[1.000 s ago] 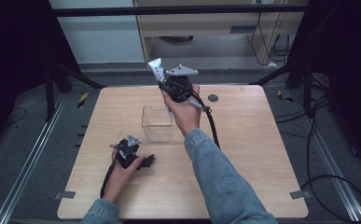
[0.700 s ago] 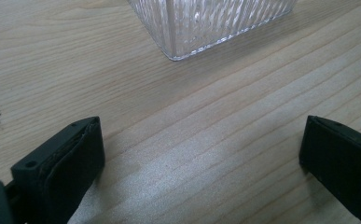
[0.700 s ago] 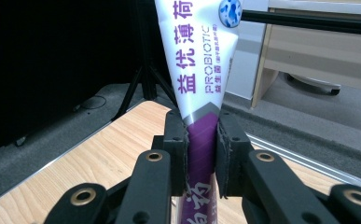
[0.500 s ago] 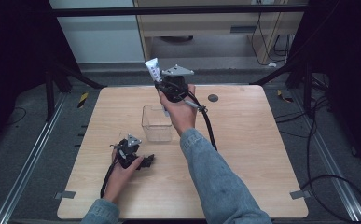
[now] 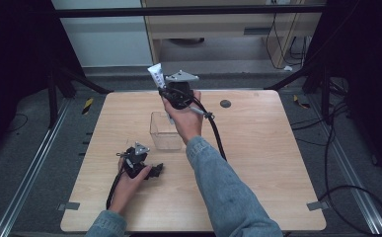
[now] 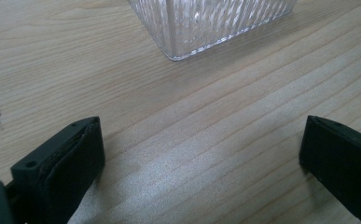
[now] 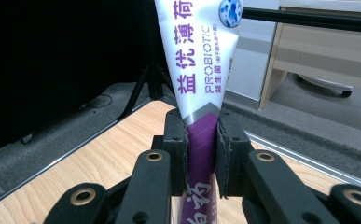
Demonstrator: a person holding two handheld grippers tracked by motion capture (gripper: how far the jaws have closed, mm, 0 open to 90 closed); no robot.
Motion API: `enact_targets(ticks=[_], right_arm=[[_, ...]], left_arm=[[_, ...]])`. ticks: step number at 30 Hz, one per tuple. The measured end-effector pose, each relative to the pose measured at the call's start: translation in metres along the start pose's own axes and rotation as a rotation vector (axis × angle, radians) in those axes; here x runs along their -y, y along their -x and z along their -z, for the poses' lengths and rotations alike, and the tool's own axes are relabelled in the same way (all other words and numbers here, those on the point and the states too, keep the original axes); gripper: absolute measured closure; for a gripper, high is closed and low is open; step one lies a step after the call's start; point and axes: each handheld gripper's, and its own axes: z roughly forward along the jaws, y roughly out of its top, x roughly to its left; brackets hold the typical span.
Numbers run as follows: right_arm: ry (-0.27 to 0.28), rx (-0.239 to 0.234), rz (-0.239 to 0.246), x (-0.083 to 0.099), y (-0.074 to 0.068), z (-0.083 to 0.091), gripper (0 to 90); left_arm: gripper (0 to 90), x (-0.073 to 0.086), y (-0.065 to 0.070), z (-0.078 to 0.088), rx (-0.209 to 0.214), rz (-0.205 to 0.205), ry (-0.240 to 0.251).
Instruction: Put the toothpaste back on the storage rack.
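The surface [image 6: 215, 121] is pale wood with a fine matt grain. At the top of the left gripper view, the container [image 6: 211, 23] is clear ribbed plastic. The tube [image 7: 199, 70] is glossy white-and-purple plastic between matt black pads [image 7: 178, 154].

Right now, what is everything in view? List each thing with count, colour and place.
tube: one, white and purple, clamped upright in the right hand-held gripper above the table's far side
clear box: one, transparent, ribbed, at the table's middle
table: one, light wood
dark disc: one, on the table's far side
left hand-held gripper: one, black, open, low over the table near the clear box
right hand-held gripper: one, black, shut on the tube
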Motion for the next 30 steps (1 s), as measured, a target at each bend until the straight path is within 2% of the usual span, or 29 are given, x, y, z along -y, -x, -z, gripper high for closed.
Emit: enact_targets(ticks=[12,23,30], right_arm=[[-0.007,-0.014,0.009,0.006,-0.005,-0.010,76.8],[-0.042,-0.015,0.014,0.019,-0.005,-0.019,76.7],[-0.060,-0.019,-0.009,0.027,-0.004,-0.021,76.7]], left_arm=[[0.0,0.000,0.000,0.000,0.002,0.002,0.001],[0.0,0.000,0.000,0.000,0.002,-0.002,-0.002],[0.0,0.000,0.000,0.000,0.002,-0.002,-0.002]])
